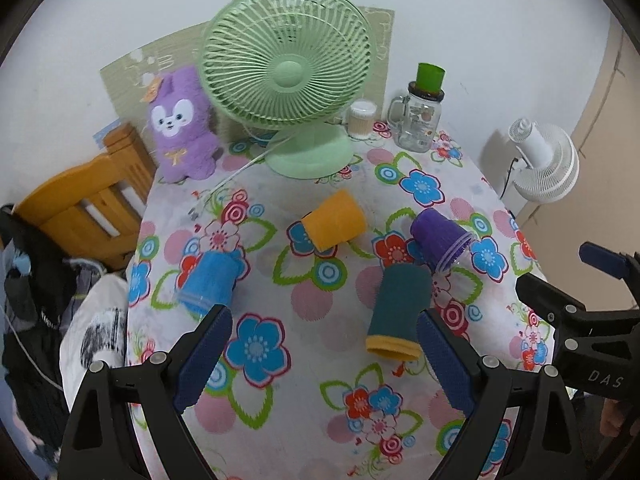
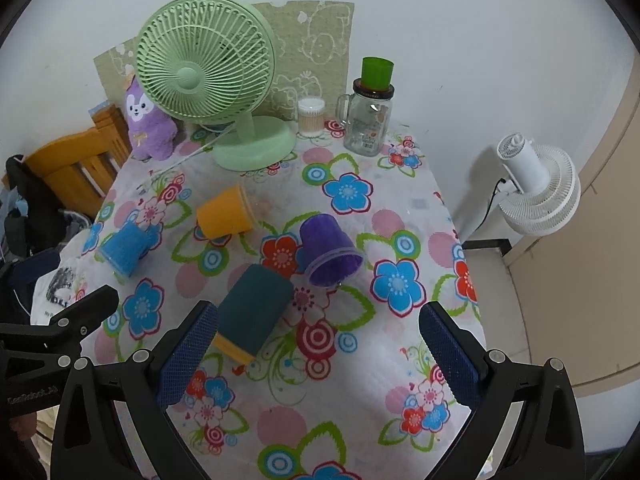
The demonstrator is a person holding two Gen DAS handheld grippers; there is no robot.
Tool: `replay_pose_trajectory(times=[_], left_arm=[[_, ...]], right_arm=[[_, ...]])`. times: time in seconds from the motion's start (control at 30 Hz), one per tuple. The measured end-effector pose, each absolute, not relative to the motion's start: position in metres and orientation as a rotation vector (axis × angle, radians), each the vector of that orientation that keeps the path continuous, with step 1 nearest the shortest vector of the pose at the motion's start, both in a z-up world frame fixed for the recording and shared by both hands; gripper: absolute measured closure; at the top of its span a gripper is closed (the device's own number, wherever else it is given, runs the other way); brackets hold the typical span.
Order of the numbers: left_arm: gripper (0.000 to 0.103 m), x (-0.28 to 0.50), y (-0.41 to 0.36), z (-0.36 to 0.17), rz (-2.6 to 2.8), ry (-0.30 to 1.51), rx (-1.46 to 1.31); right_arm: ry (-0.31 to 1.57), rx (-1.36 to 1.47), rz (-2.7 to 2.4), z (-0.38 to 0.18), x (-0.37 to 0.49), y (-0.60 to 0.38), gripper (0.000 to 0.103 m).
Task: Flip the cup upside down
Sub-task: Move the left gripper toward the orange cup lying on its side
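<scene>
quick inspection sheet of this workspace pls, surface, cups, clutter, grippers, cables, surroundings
surface: table under a flowered cloth
job's things: four cups on their sides: orange cup, blue cup, purple cup, dark green cup
clutter: green fan, plush toy, glass jar with a green cup on top, cotton swab tub
grippers: left gripper and right gripper both open, holding nothing
cables: white cord lying on the cloth by the fan
surroundings: white fan, wooden chair

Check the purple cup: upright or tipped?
Tipped. The purple cup lies on its side on the tablecloth, its open mouth facing the camera in the right wrist view, beside the dark green cup.
</scene>
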State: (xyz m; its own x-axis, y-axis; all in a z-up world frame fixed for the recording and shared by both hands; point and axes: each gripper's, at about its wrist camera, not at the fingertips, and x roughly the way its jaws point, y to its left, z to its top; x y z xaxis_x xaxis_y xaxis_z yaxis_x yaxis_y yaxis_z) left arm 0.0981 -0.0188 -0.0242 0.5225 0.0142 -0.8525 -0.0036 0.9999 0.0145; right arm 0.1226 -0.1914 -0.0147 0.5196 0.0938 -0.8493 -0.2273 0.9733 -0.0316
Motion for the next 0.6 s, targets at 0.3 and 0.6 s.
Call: replay_pose_trajectory(times=[0.3,0.6], left_arm=[[0.008,0.142,-0.021,-0.045,-0.054,1.056,0.081],[0.008,0.183,-0.026,-0.071,-0.118,1.088,0.147]], right_arm=[[1.051,-0.107,0.18,-0.039,0.158,-0.191,0.002],[1.075,-0.082,0.163,-0.063,0.189,-0.19,0.002]])
